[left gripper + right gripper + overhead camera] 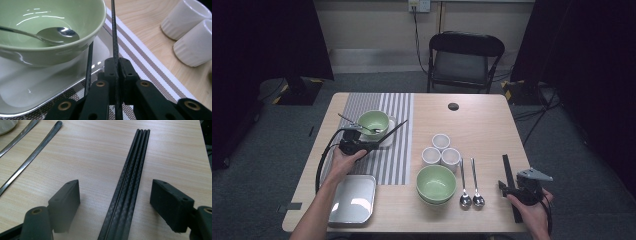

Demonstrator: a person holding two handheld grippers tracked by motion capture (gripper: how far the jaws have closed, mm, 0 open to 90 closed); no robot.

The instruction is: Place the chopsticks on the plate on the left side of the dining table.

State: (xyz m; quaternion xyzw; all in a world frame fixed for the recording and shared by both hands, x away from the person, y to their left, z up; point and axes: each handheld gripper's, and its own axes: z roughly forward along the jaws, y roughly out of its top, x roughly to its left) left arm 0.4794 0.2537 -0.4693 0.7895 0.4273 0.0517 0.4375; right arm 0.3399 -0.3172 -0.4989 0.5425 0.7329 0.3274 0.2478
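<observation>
beside the green bowl (50, 30), left tool (116, 67) tight on chopsticks (113, 37)

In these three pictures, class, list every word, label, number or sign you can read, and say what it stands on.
None: no readable text on the green bowl, the white cups, the spoons, the black chopsticks, the metal tray or the striped mat.
The wall socket is too small to read.

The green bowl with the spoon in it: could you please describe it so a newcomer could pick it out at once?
Start at the striped placemat on the table's left half. At its far end a white tray carries the green bowl, just beyond the left gripper. Unlike the other green bowl near the white cups, it holds a spoon.
</observation>
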